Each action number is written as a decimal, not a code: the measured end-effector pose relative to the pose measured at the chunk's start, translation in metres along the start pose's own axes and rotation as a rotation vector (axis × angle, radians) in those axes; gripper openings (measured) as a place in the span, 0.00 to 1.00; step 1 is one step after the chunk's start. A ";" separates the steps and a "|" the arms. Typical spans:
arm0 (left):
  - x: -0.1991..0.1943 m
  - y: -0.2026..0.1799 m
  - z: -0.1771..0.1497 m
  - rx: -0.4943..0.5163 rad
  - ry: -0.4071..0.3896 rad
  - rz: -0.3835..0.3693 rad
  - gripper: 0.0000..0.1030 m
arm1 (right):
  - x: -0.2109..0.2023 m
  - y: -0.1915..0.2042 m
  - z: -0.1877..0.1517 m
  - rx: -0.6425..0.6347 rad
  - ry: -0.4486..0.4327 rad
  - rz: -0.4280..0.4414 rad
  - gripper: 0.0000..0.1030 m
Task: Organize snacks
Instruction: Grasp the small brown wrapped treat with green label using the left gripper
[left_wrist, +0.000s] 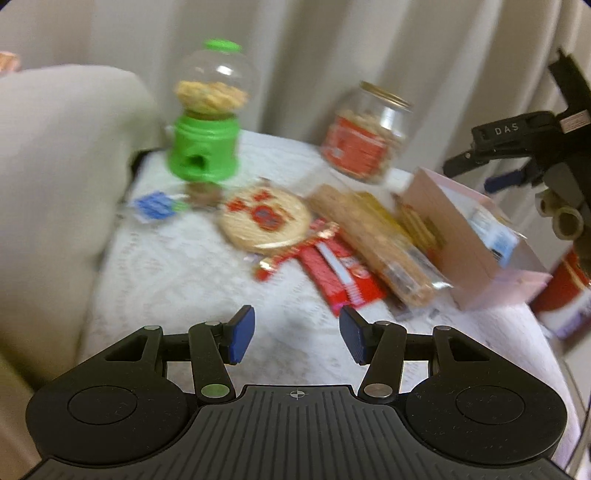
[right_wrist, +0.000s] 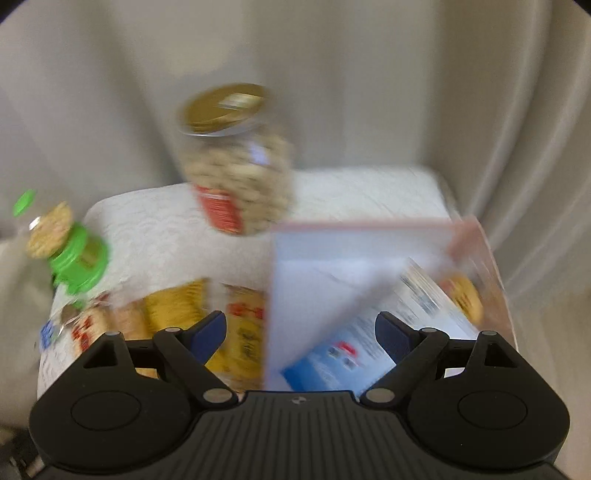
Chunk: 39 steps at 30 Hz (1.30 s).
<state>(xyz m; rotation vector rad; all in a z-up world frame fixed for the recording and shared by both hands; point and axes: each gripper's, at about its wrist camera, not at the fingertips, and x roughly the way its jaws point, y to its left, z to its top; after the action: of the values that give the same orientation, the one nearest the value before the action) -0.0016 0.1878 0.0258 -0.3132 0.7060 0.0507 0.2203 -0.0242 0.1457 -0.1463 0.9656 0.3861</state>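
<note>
Blue pads of the left hand-held gripper (left_wrist: 296, 338) stand apart over bare table (left_wrist: 192, 280); red wafer packs (left_wrist: 332, 273) lie at 12 o'clock. At 2 o'clock, the pink box (left_wrist: 461, 240) crowds the edge. Right hand-held gripper (right_wrist: 300, 334) gapes, empty, above that box.

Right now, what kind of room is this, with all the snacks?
Probably a living room at home, though I can't be sure. A pale sofa arm stands beside a small table under a lacy cloth, cream curtains hang behind, and snacks sit out, like a green candy dispenser and a nut jar.
</note>
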 end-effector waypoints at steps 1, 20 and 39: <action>-0.006 0.001 0.002 0.000 -0.010 0.040 0.55 | 0.000 0.020 0.000 -0.072 -0.017 0.027 0.86; 0.098 0.051 0.145 0.094 0.193 0.184 0.55 | -0.039 -0.037 -0.080 -0.132 -0.145 0.183 0.86; 0.053 0.044 0.086 0.150 0.240 0.121 0.40 | -0.081 -0.066 -0.159 0.007 -0.151 0.077 0.87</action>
<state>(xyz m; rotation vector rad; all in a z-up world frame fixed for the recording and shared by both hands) 0.0863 0.2521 0.0416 -0.1329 0.9611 0.0752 0.0821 -0.1517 0.1194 -0.0721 0.8251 0.4579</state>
